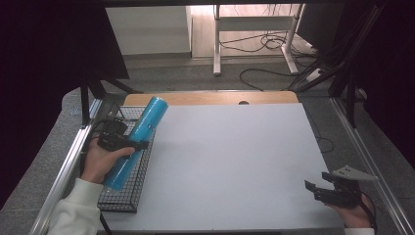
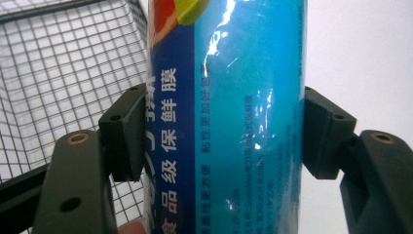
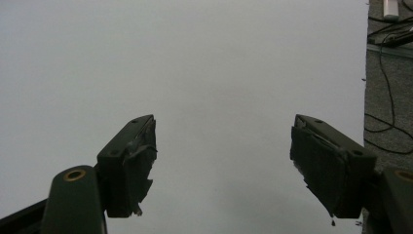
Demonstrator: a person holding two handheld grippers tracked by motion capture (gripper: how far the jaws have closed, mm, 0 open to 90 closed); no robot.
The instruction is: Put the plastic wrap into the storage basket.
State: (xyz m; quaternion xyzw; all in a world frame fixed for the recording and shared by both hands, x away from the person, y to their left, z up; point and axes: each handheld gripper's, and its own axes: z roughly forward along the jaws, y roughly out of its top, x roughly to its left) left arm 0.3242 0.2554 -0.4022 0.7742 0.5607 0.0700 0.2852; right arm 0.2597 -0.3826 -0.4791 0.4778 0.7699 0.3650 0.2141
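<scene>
A long blue roll of cling film (image 1: 138, 137) lies slanted over the black wire basket (image 1: 122, 198) at the table's left edge. My left gripper (image 1: 131, 145) is shut on the roll around its middle. In the left gripper view both pads press the roll (image 2: 229, 122) from either side, with printed characters on its wrapper. My right gripper (image 1: 317, 185) stands open at the table's front right, held by a hand, with nothing between its fingers. The right gripper view has its two jaws spread wide over the bare white table (image 3: 209, 73).
The white table top (image 1: 230, 161) spreads between the two hands. The basket mesh (image 2: 63, 73) lies just left of the roll. Metal rails run along both table sides. Cables (image 1: 264, 44) and a desk frame stand on the floor beyond the far edge.
</scene>
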